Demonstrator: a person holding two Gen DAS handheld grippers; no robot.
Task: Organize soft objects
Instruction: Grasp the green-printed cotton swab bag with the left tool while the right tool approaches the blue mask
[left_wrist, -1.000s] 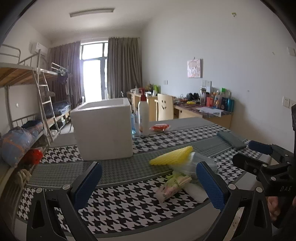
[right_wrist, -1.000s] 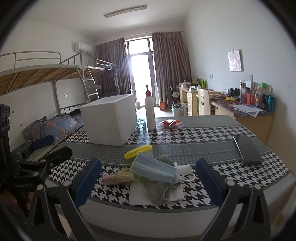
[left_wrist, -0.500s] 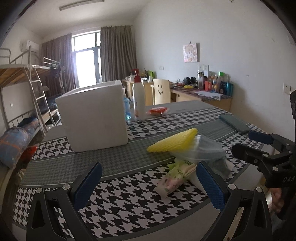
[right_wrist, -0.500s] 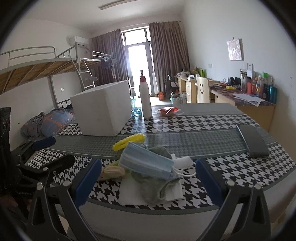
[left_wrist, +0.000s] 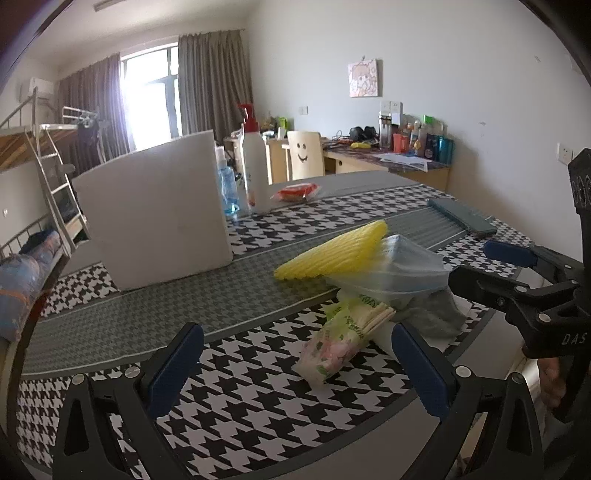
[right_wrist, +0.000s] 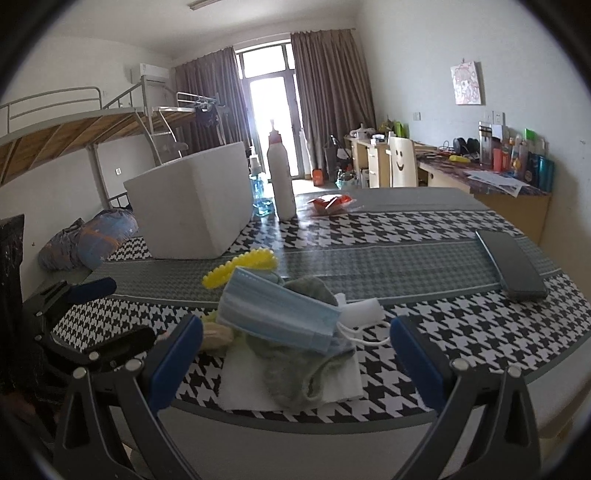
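Observation:
A heap of soft things lies near the table's front edge: a yellow foam net (left_wrist: 334, 251) (right_wrist: 243, 264), a blue face mask (right_wrist: 277, 314) (left_wrist: 399, 273), a grey cloth (right_wrist: 295, 369) (left_wrist: 432, 314), a white tissue (right_wrist: 288, 384) and a flowery tissue pack (left_wrist: 336, 347). My left gripper (left_wrist: 295, 369) is open, just short of the tissue pack. Over the table edge my right gripper (right_wrist: 295, 362) hangs open, facing the mask and cloth. Each gripper shows in the other's view.
A white foam box (left_wrist: 155, 210) (right_wrist: 192, 214) stands at the back left. Beside it are a white pump bottle (left_wrist: 255, 173), a blue bottle (left_wrist: 227, 192) and a red packet (left_wrist: 299, 192). A dark flat case (right_wrist: 511, 264) lies at the right. The tablecloth (left_wrist: 147, 325) is houndstooth.
Both grippers have moved forward and lower toward the heap, which now looks larger in each view. The soft things have not moved. Both stay open.

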